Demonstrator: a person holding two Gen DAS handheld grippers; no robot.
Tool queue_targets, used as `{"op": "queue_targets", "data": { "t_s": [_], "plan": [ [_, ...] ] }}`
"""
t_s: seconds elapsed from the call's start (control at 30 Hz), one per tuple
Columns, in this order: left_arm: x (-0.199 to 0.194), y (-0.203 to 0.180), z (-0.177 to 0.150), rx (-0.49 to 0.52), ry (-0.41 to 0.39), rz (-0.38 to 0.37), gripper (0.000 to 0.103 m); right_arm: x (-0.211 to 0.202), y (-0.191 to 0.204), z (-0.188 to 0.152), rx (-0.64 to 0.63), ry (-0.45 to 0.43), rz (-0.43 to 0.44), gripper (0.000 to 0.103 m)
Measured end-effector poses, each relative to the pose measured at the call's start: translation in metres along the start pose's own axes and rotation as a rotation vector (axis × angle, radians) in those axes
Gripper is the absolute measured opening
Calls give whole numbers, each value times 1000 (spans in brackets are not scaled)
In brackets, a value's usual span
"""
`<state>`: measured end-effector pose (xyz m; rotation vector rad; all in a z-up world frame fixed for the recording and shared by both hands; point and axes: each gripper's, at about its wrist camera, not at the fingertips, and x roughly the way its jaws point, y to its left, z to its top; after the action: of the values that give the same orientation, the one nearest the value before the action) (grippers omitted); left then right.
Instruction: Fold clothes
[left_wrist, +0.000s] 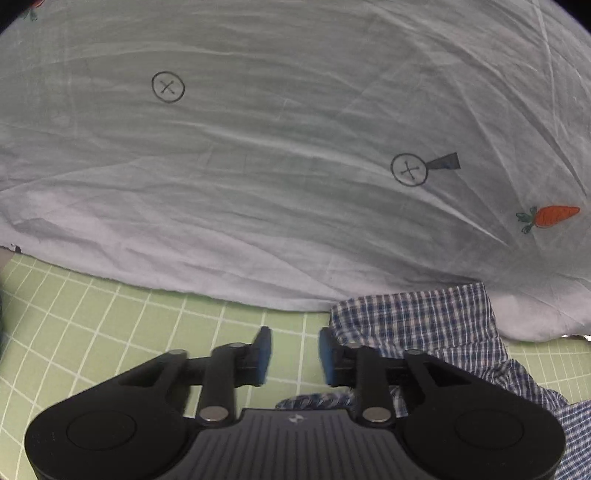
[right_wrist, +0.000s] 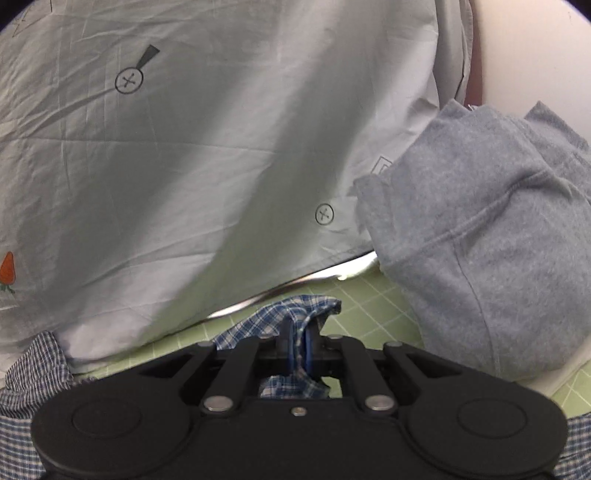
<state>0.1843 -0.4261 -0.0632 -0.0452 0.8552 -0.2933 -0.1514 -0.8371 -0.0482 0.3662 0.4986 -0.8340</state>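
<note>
The right gripper (right_wrist: 298, 345) pinches the checked shirt (right_wrist: 295, 314) for a fold; the left gripper (left_wrist: 294, 354), half open beside it, must regrip.

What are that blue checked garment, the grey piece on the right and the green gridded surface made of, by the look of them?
Checked garment: thin woven cloth, probably cotton; matte, crumples into sharp little folds.
Grey garment: thicker knit, jersey or fleece by its look; heathered, soft fuzzy surface, stitched seams.
Green surface: smooth and flat with printed white grid lines, likely a vinyl or rubber cutting mat; the material is a guess.
</note>
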Motion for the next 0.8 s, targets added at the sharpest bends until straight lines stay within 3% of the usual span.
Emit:
{"op": "queue_targets", "data": {
  "t_s": [0.1, 0.23, 0.43, 0.47, 0.5, 0.53, 0.57, 0.8],
  "plan": [
    [-11, 23, -13, -104, 15, -37, 71, 3, -8, -10, 28, 23, -13, 7],
    [-22, 47, -34, -282, 59, -175, 83, 5, -17, -19, 68, 46, -22, 7],
    [3, 31, -51, -254, 142, -221, 82, 4, -21, -21, 72, 59, -17, 7],
    [7, 26, -52, -243, 147, -233, 75, 4, -22, -20, 74, 59, -16, 7],
    [11, 22, -52, -232, 152, -246, 47, 4, -22, -19, 77, 59, -20, 7],
    [16, 17, -53, -219, 164, -261, 29, 4, -23, -19, 79, 59, -25, 7],
    [19, 13, -50, -207, 161, -263, 4, 4, -24, -18, 77, 58, -23, 7],
    [25, -12, -20, -111, 102, -216, 3, -16, -11, -8, 50, -16, 0, 6]
  ]
}}
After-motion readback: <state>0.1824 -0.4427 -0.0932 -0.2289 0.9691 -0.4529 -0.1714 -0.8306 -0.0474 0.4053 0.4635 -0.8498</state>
